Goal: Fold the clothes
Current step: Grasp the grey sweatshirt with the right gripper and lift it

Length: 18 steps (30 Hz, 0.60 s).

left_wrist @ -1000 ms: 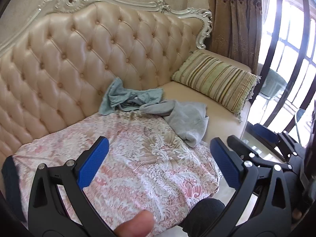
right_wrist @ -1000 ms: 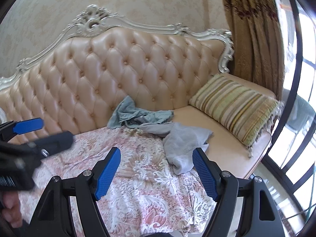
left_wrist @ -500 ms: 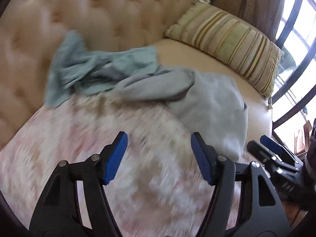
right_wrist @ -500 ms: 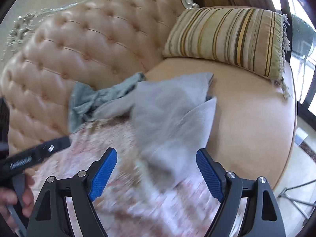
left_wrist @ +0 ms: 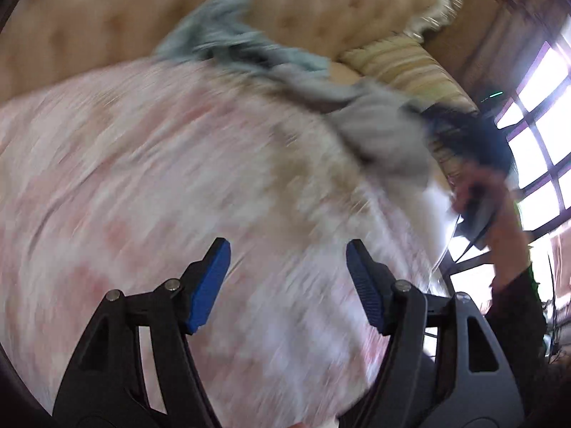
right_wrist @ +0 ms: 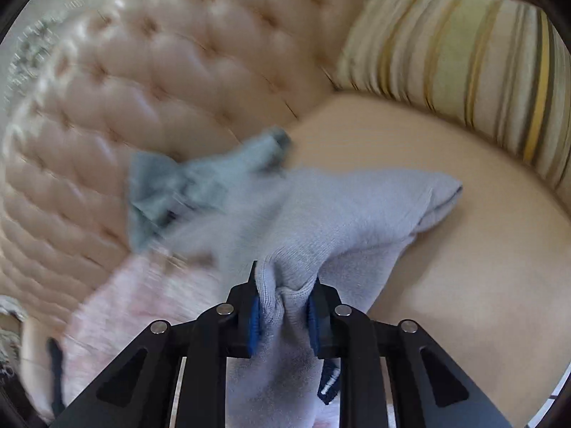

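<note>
A pale grey knit garment (right_wrist: 342, 210) lies on the sofa seat, and my right gripper (right_wrist: 283, 315) is shut on a bunched fold of its near edge. A crumpled teal garment (right_wrist: 185, 185) rests behind it against the sofa back. In the left wrist view, which is blurred by motion, my left gripper (left_wrist: 287, 281) is open over the pink floral cover (left_wrist: 160, 185), apart from both garments. The grey garment (left_wrist: 382, 135) and teal garment (left_wrist: 228, 32) appear beyond it, with a hand (left_wrist: 478, 192) holding the right gripper at the right.
A tufted cream sofa back (right_wrist: 150, 71) rises behind the clothes. A striped cushion (right_wrist: 464, 50) leans at the right end of the bare seat (right_wrist: 464, 249). Bright windows (left_wrist: 539, 135) stand to the right.
My right gripper went down to the grey garment and shut on its edge. My left gripper dropped low over the floral cover and stayed open.
</note>
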Tool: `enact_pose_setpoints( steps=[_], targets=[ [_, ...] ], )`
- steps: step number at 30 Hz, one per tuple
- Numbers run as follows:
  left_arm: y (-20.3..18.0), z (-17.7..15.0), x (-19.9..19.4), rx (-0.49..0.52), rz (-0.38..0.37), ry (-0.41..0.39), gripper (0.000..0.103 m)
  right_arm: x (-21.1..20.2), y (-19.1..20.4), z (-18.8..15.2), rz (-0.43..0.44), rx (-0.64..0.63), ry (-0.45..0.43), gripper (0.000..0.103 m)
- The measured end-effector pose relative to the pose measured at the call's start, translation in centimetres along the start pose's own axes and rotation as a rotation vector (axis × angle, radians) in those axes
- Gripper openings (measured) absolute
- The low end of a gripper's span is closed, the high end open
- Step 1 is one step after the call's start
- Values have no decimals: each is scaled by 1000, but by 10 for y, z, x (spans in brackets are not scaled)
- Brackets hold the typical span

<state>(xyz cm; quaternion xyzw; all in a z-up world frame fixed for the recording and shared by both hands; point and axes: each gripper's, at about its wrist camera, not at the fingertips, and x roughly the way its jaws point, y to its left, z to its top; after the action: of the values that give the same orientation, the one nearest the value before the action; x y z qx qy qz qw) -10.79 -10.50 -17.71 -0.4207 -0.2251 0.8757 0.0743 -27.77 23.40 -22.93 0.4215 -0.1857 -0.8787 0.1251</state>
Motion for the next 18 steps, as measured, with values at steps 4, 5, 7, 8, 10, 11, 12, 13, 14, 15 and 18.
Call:
enact_pose_setpoints(
  steps=[4,5,7,8,10,11,12,13,14,15,18],
  targets=[
    [28,-34,-62,-82,9,-46,70,-79,69,36,108,-81,-130,21],
    [35,-43,-78,-103,11,-57,70,-104,93,44,144,-118,-167,21],
    [50,-60,-109,-144,15,-80,70,-162,150,50,222,-226,-245,21],
    [57,-68,-125,-165,17,-92,70,-186,176,47,265,-280,-271,21],
    [71,-83,-151,-193,22,-116,70,-229,233,22,434,-386,-256,27],
    [78,-90,-163,-202,25,-129,70,-237,253,5,512,-415,-217,33],
    [86,-96,-174,-210,27,-141,71,-236,277,-24,597,-463,-135,38],
    [93,-103,-186,-219,30,-154,72,-223,296,-61,625,-502,-26,47],
    [100,-109,-197,-228,33,-166,73,-204,309,-97,617,-530,85,47],
    [107,-116,-209,-237,35,-179,75,-185,322,-133,608,-557,197,47],
    [129,-135,-243,-263,44,-217,76,-129,304,-234,522,-446,424,47]
  ],
)
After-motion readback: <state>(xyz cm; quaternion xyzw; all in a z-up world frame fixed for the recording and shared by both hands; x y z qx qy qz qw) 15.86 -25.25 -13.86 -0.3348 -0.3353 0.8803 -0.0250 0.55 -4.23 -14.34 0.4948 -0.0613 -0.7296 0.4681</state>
